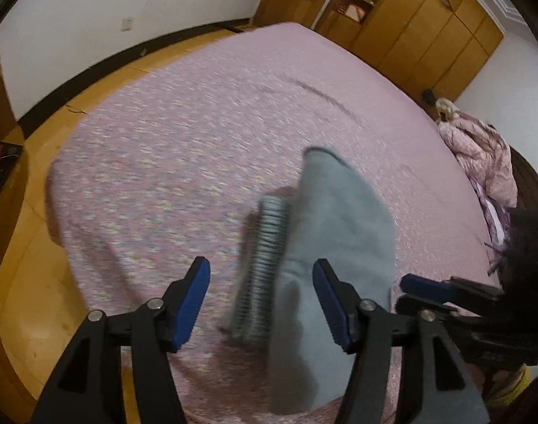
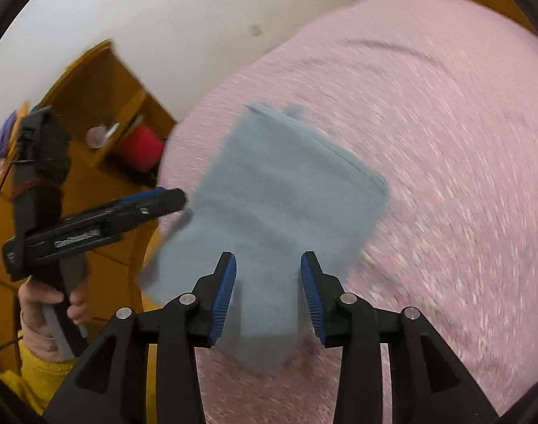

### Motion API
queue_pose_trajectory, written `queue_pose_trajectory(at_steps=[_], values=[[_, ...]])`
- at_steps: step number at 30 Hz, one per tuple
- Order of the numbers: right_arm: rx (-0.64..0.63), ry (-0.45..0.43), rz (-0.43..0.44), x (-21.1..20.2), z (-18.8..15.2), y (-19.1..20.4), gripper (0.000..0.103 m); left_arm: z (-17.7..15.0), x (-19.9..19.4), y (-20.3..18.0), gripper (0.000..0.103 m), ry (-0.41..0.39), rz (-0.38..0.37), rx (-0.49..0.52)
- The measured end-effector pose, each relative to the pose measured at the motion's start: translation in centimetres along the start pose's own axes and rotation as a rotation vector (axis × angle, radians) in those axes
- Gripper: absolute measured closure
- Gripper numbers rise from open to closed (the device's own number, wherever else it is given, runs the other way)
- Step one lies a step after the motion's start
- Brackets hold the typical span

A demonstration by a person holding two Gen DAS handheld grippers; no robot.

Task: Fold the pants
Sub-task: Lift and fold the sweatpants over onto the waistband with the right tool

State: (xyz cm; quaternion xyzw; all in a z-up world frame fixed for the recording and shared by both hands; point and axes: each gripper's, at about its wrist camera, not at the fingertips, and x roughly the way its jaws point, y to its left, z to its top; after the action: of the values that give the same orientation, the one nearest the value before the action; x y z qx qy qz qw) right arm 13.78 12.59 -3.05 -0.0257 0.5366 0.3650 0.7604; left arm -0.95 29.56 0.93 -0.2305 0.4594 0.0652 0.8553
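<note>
1. Pants [image 2: 283, 212], grey-blue, lying folded into a compact bundle on the pink bedsheet [image 1: 198, 134] near the bed's front edge; ribbed waistband [image 1: 265, 265] showing along one side.
2. Left claw [image 1: 262, 300] hovering just above the bundle, jaws spread wide, gripping nothing.
3. Right claw [image 2: 269, 293] likewise above the bundle, jaws apart, empty.
4. Both views smeared by motion blur, so fine creases hard to read.
5. Judged stage: fold mostly done, with tidying or one last fold likely remaining.
6. For a neat finish: lower slowly, pinch every layer at a corner, keep both claws level, lay edges flush, avoid dragging the sheet.
7. Wooden wardrobe [image 1: 428, 28] and pink jacket [image 1: 481, 155] well apart from the work.
</note>
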Motion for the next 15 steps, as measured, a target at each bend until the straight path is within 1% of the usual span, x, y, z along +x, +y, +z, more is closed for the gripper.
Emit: queue_pose_trajectory(at_steps=[2, 5, 6, 8, 10, 12, 15], values=[[0.051, 0.013, 0.006, 0.2, -0.5, -1.4, 0.063, 0.0, 0.8, -1.0, 0.038, 0.021, 0.011, 0.033], [0.091, 0.02, -0.005, 0.4, -1.1, -3.0, 0.063, -0.1, 2.0, -2.1, 0.036, 0.046, 0.041, 0.076], [0.098, 0.024, -0.007, 0.6, -1.2, -3.3, 0.062, -0.1, 2.4, -2.2, 0.036, 0.053, 0.052, 0.086], [0.11, 0.037, -0.005, 1.1, -1.5, -3.9, 0.057, -0.2, 3.4, -2.5, 0.03, 0.071, 0.062, 0.106], [0.11, 0.045, -0.005, 2.1, -1.4, -4.0, 0.056, -0.3, 4.3, -2.4, 0.029, 0.089, 0.052, 0.11], [0.109, 0.063, -0.02, 3.5, -1.1, -3.7, 0.055, -0.4, 5.0, -1.8, 0.028, 0.102, 0.041, 0.093], [0.118, 0.08, -0.016, 4.5, -1.0, -3.3, 0.053, -0.4, 5.6, -0.9, 0.026, 0.108, 0.007, 0.08]])
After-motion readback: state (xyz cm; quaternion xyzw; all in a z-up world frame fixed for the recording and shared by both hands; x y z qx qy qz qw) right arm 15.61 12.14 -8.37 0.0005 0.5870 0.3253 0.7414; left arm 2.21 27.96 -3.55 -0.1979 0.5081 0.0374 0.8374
